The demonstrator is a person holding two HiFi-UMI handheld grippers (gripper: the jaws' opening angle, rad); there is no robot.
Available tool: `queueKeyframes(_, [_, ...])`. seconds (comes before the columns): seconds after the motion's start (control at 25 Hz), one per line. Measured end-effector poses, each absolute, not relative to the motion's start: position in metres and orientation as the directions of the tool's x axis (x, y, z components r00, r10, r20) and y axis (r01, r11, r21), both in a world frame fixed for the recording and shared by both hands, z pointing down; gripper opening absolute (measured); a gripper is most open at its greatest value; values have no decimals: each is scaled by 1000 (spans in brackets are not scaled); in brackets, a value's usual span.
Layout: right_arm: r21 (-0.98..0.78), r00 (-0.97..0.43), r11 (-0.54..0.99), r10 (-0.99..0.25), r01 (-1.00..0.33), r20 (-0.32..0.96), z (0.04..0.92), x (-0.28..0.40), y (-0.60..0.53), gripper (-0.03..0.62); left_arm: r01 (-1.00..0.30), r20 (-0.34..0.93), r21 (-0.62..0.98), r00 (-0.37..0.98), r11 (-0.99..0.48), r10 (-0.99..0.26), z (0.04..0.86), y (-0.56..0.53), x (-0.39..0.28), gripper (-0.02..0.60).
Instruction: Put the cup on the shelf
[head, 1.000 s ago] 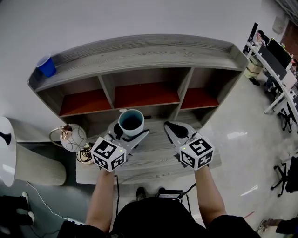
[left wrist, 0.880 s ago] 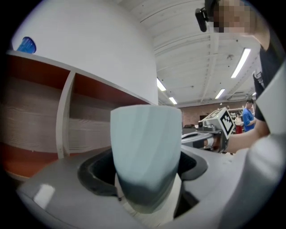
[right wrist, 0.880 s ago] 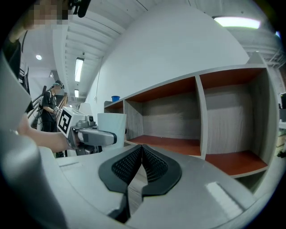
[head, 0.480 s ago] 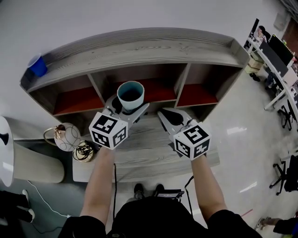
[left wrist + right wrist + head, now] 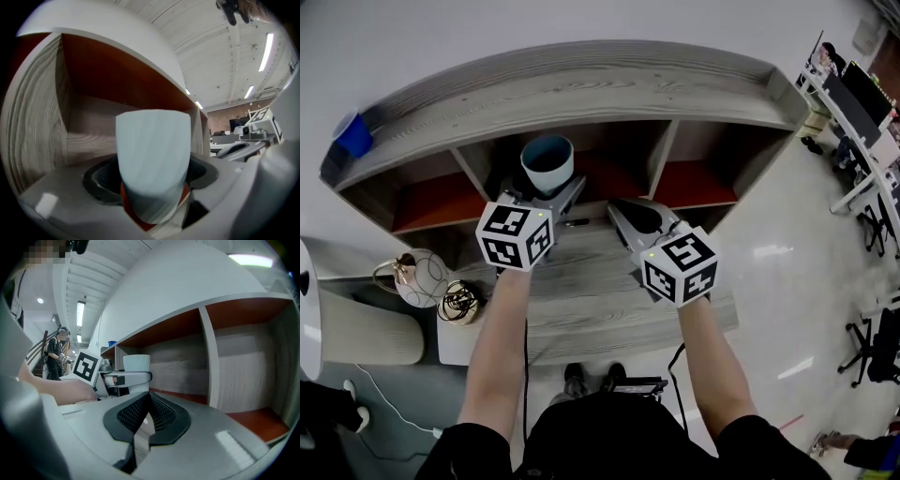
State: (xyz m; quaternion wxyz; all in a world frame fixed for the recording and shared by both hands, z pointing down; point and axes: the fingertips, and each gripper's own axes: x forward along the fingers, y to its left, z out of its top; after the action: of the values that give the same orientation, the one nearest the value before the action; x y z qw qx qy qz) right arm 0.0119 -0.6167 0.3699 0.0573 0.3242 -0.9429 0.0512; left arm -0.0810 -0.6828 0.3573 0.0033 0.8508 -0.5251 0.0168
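Observation:
A pale blue cup (image 5: 548,165) stands upright between the jaws of my left gripper (image 5: 546,192), which is shut on its lower part. In the left gripper view the cup (image 5: 153,161) fills the middle, in front of the shelf's middle compartment (image 5: 93,108) with its red floor. The grey wooden shelf (image 5: 581,89) has three open compartments. My right gripper (image 5: 636,217) is shut with nothing in it, just right of the cup, over the low wooden bench (image 5: 591,300). From the right gripper view the cup (image 5: 136,364) shows at the left in the other gripper.
A blue cup (image 5: 354,134) stands on the shelf's top at the far left. A round wire-and-glass ornament (image 5: 420,278) and coiled cord (image 5: 459,303) lie at the bench's left end. Desks and chairs (image 5: 862,122) are at the far right.
Both grippers have moved forward and up toward the shelf. The cup, held throughout, now sits at the mouth of the middle compartment.

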Motion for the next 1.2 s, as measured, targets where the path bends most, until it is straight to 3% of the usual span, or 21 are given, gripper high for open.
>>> queueKeyframes(0.56, [-68, -781, 783, -602, -618, 163, 381, 14, -633, 14, -940, 103, -70, 326, -334, -940, 376, -712, -84, 370])
queueKeyframes(1.2, [-70, -783, 784, -603, -617, 156, 380, 14, -632, 14, -931, 186, -76, 338, -357, -923, 386, -708, -87, 370])
